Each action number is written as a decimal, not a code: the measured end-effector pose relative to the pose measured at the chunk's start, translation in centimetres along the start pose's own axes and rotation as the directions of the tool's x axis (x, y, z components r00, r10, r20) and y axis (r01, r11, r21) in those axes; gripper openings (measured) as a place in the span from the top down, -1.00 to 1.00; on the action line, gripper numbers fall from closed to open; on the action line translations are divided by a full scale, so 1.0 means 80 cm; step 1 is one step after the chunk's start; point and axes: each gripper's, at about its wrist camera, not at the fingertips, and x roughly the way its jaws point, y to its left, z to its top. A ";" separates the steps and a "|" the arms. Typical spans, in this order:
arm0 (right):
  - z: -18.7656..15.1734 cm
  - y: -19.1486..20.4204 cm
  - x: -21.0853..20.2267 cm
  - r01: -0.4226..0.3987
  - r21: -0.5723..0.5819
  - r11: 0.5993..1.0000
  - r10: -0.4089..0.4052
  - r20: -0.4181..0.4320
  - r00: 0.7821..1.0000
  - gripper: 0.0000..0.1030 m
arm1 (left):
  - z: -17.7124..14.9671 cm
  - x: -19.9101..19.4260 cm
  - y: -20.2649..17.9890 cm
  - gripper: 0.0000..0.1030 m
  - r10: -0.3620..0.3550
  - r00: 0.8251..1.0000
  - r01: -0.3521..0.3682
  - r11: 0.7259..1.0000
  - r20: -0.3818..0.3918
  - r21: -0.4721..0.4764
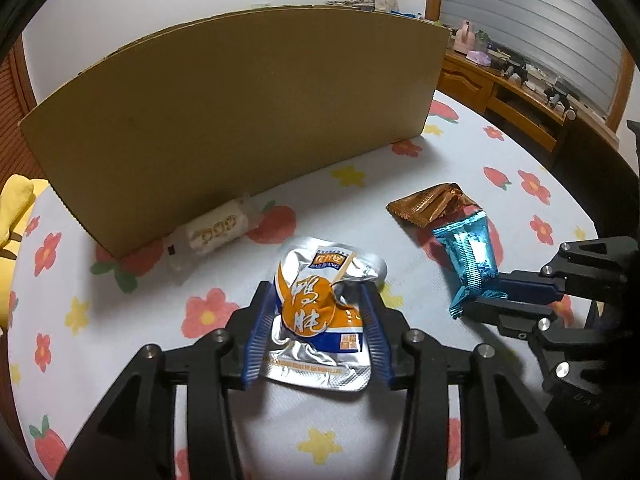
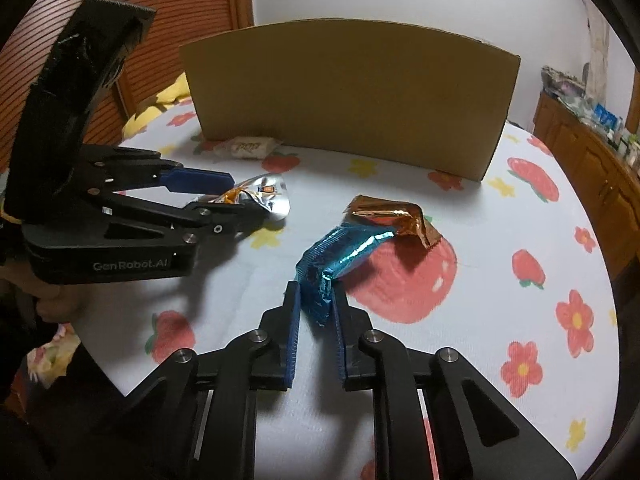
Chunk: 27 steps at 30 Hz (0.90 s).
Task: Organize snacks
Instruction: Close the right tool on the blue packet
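**Both grippers on snack packets in front of the cardboard box**

In the left wrist view, the left gripper point(image 1: 320, 312) is nearest, low in the picture. Its two blue fingers point(image 1: 256, 344) stand on either side of a crumpled silver and orange packet point(image 1: 316, 316) and their pads touch its two edges, so they are clamped on it. The packet lies on the surface point(image 1: 400, 420), which has a white cloth with red flowers, yellow flowers and strawberries.

In the right wrist view, the right gripper point(image 2: 316, 316) is also nearest, at 6 o'clock. Its fingers are almost together and pinch the near end of a shiny blue packet point(image 2: 340, 252). The packet rises from the fingers toward 1 o'clock, and its far end touches a copper-brown packet point(image 2: 396, 216), which lies on a big printed strawberry. In the left wrist view the same right gripper point(image 1: 476, 296) comes in from 3 o'clock with the blue packet point(image 1: 468, 256) standing up from its tips, and the copper-brown packet point(image 1: 432, 204) is just behind it.

A little farther, at 10 o'clock from the silver and orange packet, a small white packet point(image 1: 212, 236) with round gold marks lies touching the foot of a cardboard box point(image 1: 240, 120). The box stands upright across the far part of the surface. What is inside it I cannot tell.

Behind the box there is a white wall, and at 2 o'clock a wooden desk point(image 1: 500, 88) with small things on it.
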 end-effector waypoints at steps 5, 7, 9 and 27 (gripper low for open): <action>-0.004 -0.005 -0.008 -0.027 0.016 0.999 0.027 0.024 0.999 0.86 | -0.001 -0.004 0.005 0.28 -0.022 1.000 0.022 1.000 0.003 -0.012; -0.005 -0.004 -0.013 -0.038 0.015 0.999 0.038 0.037 0.999 0.86 | -0.003 -0.008 0.005 0.30 -0.018 1.000 0.018 1.000 0.009 -0.011; -0.006 -0.004 -0.016 -0.037 0.011 0.999 0.037 0.041 0.999 0.86 | -0.005 -0.012 0.006 0.30 -0.017 1.000 0.017 1.000 0.014 -0.015; -0.005 -0.011 -0.035 -0.066 0.017 0.998 0.064 0.093 0.994 0.96 | -0.005 -0.047 0.009 0.72 -0.015 0.996 0.017 1.000 0.083 -0.023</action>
